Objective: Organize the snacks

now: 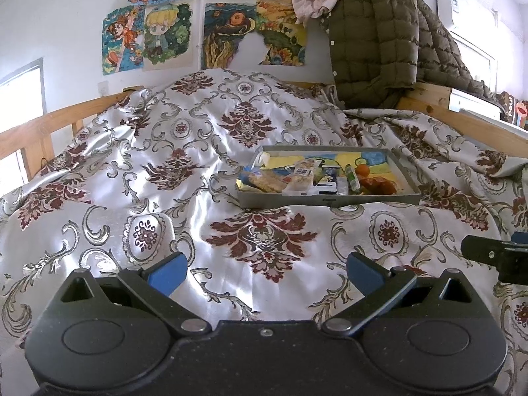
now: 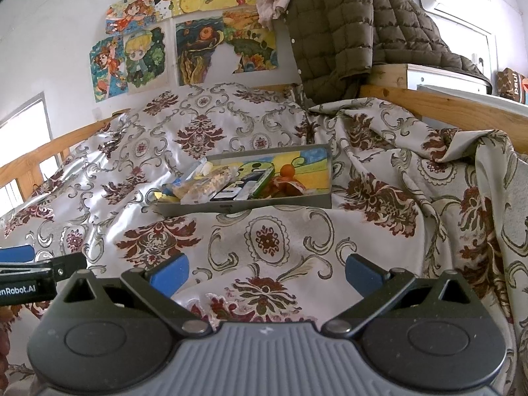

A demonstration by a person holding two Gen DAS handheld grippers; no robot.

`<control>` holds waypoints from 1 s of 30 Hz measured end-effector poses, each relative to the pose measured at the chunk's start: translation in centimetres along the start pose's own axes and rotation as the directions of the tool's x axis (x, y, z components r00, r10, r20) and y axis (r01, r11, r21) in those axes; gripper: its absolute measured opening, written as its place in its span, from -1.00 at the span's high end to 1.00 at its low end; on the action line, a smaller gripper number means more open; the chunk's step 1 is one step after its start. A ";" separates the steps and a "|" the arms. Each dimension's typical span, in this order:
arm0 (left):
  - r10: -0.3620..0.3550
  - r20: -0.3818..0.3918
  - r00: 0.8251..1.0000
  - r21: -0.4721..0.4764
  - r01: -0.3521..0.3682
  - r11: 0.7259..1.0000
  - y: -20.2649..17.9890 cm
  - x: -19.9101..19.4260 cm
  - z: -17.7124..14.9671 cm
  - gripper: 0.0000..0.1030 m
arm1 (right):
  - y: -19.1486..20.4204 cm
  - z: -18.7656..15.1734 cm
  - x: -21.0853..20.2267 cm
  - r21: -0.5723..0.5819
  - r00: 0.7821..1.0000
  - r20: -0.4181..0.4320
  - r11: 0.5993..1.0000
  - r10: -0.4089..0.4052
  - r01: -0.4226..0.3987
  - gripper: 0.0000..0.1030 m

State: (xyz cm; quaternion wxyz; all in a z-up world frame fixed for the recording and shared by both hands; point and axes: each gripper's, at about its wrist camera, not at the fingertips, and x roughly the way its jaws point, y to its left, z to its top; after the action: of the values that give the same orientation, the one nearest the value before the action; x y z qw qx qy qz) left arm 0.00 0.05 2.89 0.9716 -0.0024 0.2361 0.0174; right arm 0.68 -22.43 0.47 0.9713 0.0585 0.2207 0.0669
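A shallow grey tray (image 1: 330,200) with a painted bottom lies on the patterned bedspread, ahead and slightly right in the left wrist view, and ahead and left of centre in the right wrist view (image 2: 244,207). It holds several snacks: clear packs of biscuits (image 1: 298,178) (image 2: 204,183), dark packets (image 1: 328,181) (image 2: 231,193), a green tube (image 1: 352,178) and an orange (image 1: 363,170) (image 2: 286,170). My left gripper (image 1: 265,272) is open and empty, well short of the tray. My right gripper (image 2: 265,274) is open and empty too.
The bedspread (image 1: 158,171) is rumpled, with folds to the right of the tray (image 2: 396,165). Wooden bed rails (image 1: 39,125) (image 2: 445,102) run along both sides. A quilted olive jacket (image 1: 379,39) hangs at the far right corner. Drawings (image 1: 165,36) hang on the wall.
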 end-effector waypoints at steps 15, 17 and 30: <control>-0.012 -0.044 0.999 -0.013 0.011 1.000 0.3 0.2 -0.1 -0.99 | -0.1 -0.6 -0.3 -0.009 1.000 -0.004 1.000 -0.002 0.002 -1.00; -0.005 -0.058 0.998 -0.012 0.004 1.000 0.3 0.4 -0.2 -0.99 | 0.1 -0.6 -0.1 -0.012 1.000 -0.007 1.000 -0.001 0.001 -1.00; 0.001 -0.082 0.997 -0.036 -0.003 0.999 0.9 0.7 -0.4 -0.99 | 0.3 -0.7 -0.1 -0.021 1.000 -0.017 1.000 -0.001 0.000 -1.00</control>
State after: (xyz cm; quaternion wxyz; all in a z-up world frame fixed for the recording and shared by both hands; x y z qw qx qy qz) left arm 0.45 0.92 2.22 0.9609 -0.0203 0.2752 0.0225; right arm 0.29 -22.06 -0.04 0.9699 0.0477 0.2283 0.0695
